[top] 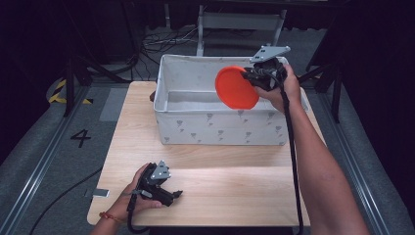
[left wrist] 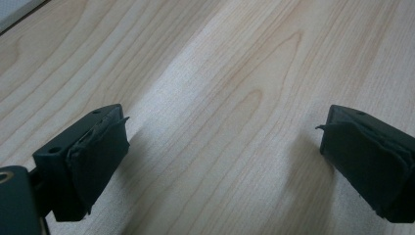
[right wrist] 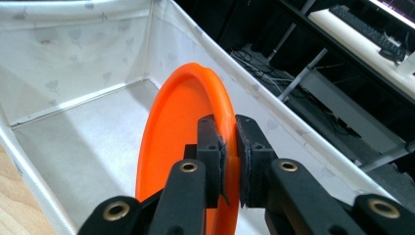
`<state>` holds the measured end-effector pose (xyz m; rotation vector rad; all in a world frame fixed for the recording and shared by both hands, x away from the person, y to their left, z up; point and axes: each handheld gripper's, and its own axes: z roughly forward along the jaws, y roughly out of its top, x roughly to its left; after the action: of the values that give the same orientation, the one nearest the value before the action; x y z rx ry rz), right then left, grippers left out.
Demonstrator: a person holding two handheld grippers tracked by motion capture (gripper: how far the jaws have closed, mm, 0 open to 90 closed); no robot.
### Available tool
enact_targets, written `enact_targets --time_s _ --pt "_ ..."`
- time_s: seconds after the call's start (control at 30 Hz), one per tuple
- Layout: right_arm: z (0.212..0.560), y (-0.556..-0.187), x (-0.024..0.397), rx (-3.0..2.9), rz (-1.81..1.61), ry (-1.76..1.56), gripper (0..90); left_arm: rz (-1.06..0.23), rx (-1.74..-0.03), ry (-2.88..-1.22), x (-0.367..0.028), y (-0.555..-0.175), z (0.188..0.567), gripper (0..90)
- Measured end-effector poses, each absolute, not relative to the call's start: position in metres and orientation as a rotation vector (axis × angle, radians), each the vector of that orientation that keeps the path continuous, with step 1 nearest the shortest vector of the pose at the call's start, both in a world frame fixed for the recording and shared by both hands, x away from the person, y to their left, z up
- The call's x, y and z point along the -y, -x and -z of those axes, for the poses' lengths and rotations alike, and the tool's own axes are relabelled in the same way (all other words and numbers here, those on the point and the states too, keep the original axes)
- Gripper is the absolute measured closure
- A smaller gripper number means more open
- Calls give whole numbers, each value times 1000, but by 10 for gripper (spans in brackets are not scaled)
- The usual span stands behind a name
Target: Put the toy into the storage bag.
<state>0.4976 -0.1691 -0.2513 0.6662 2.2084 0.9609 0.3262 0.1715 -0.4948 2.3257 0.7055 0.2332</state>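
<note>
Wooden table; dark floor with cables behind; "4" marking at left

A black number 4 is marked on the grey floor.

Bin walls block the table's far half; near half lies open

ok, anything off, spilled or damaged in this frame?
Nothing spilled or damaged. The right claw pinches the orange plate by its rim, on edge above the white fabric bin. The left claw is open above the bare wooden table.
</note>
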Motion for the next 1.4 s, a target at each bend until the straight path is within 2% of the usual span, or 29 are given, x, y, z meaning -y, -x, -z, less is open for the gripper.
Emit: enact_targets --time_s 0.7,1.4 --pt "293 -497 166 -2407 -803 -602 821 -231 -702 -2328 -172 -327 495 40" --pt "296 -500 166 -2576 -633 -529 820 -231 -702 -2328 -172 -327 495 40"
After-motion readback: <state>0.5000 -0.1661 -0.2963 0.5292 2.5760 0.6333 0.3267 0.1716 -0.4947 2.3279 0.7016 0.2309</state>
